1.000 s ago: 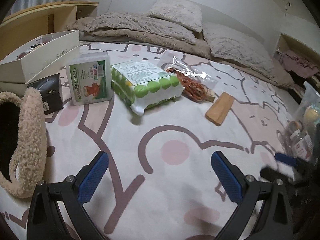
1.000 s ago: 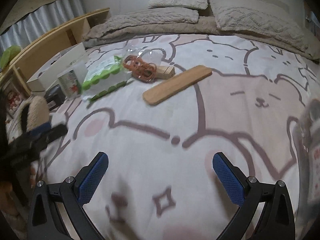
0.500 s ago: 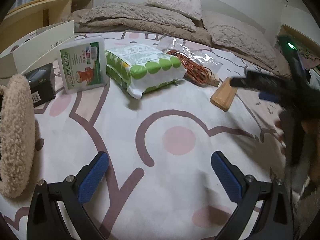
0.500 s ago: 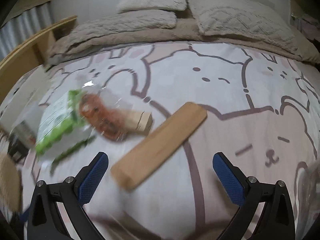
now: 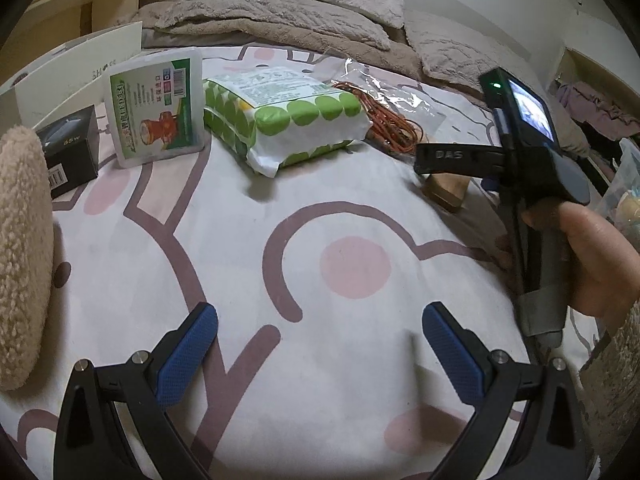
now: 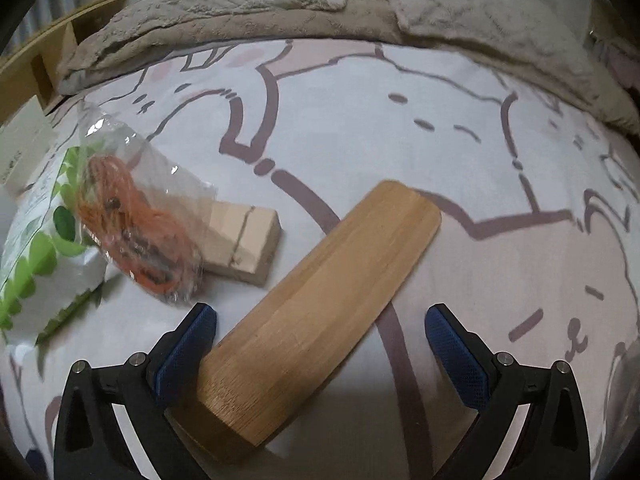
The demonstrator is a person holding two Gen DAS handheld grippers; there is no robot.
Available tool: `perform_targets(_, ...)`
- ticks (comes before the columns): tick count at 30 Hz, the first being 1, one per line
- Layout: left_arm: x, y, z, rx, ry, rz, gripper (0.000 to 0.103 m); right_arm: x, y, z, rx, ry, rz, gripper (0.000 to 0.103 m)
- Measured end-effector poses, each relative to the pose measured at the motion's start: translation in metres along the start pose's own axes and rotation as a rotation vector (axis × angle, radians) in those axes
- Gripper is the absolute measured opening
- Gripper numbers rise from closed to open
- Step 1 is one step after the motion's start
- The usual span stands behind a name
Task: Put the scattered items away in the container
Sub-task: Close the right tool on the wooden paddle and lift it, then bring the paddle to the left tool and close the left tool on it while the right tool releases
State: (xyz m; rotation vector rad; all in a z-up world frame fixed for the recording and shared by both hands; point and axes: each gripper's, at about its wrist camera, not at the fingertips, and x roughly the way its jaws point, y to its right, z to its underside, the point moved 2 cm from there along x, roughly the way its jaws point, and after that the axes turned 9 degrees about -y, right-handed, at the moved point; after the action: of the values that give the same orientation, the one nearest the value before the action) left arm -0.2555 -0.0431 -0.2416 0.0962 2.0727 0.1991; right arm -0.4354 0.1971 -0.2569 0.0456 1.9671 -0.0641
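A long flat wooden board lies diagonally on the bed sheet. My right gripper is open and straddles its near end, with the left fingertip close against the board's edge. Beside the board lie a small wooden block and a clear bag of orange cord. In the left wrist view my left gripper is open over bare sheet. Beyond it lie a green-dotted white pack, a green LED-light package and a black box. The white open box stands at far left.
A fluffy beige item sits at the left edge. A person's hand holds the right gripper's handle at the right of the left wrist view. Blankets and pillows line the far end of the bed. A clear plastic bin stands at right.
My right gripper has swung in from the right and dropped low over the wooden board, whose near end now lies between its fingers. My left gripper has eased slightly forward.
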Motion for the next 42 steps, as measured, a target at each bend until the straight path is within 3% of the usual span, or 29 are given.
perform_targets(3,-0.001,0.0,0.001,-0.003,0.0,0.001,0.103,-0.005,0.006,0.01,0.017,0.035,-0.02,0.103)
perform_targets(5,-0.001,0.0,0.001,-0.003,-0.001,0.002,0.103,-0.01,0.007,0.017,0.009,0.061,-0.04,0.095)
perform_targets(9,-0.003,-0.001,0.001,-0.009,0.0,0.016,0.103,-0.022,0.007,0.03,-0.043,0.089,-0.101,0.065)
perform_targets(13,-0.004,-0.004,0.002,-0.018,0.002,0.036,0.103,-0.032,0.001,0.046,-0.121,0.092,-0.15,0.05)
perform_targets(23,-0.004,0.001,0.004,-0.007,-0.013,0.055,0.103,-0.07,-0.01,0.13,-0.336,0.076,-0.156,0.049)
perform_targets(31,-0.011,0.018,0.008,0.011,-0.067,0.255,0.103,-0.093,-0.028,0.18,-0.459,0.085,-0.183,0.049)
perform_targets(35,-0.011,0.035,0.014,0.05,-0.097,0.296,0.103,-0.101,-0.042,0.199,-0.487,0.069,-0.259,0.049)
perform_targets(42,-0.008,0.052,0.023,0.117,-0.12,0.246,0.103,-0.114,-0.072,0.227,-0.578,0.05,-0.347,0.049)
